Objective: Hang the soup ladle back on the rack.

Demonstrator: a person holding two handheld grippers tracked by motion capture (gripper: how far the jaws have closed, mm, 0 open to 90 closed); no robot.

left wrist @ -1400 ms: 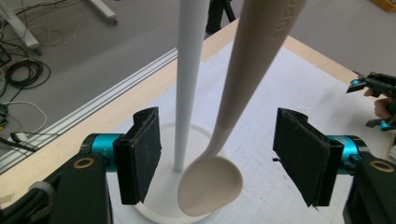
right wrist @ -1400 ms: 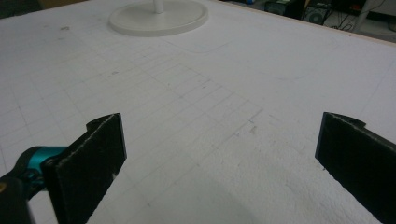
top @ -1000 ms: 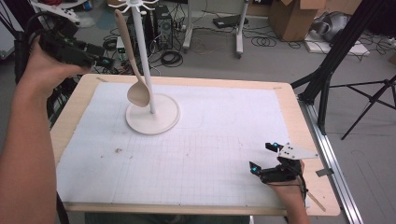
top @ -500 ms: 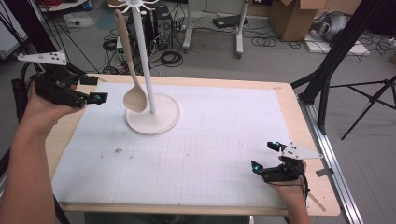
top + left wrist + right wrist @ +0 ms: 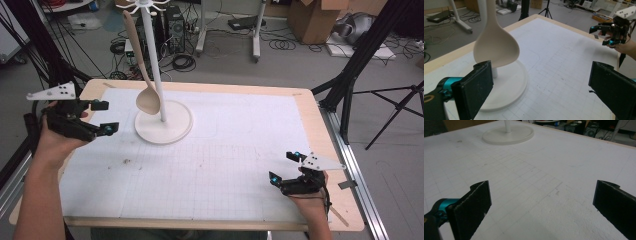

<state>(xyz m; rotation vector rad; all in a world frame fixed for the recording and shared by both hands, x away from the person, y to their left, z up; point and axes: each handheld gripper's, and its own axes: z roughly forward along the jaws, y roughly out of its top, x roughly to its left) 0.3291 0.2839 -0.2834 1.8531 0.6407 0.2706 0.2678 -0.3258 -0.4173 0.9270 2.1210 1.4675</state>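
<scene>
A pale wooden spoon (image 5: 148, 100) hangs bowl-down from a hook at the top of a white stand (image 5: 170, 131) at the table's back left. Its bowl (image 5: 496, 47) hovers just over the stand's round base (image 5: 509, 82). My left gripper (image 5: 106, 117) is left of the base, above the mat, pointing at the spoon. Its jaws have just been opening and stand open with nothing between them (image 5: 541, 82). My right gripper (image 5: 282, 166) rests open and empty near the front right corner (image 5: 541, 205). It is also in the left gripper view, far off (image 5: 607, 35).
A white gridded mat (image 5: 225, 150) covers the wooden table (image 5: 330, 150). Beyond the table, cables, a cardboard box (image 5: 312, 17) and stand legs lie on the floor. A black tripod (image 5: 395, 107) stands to the right.
My left hand has come down from beside the spoon's handle to just above the table's left edge, its jaws wider apart. The spoon stays on its hook. The right hand has kept still.
</scene>
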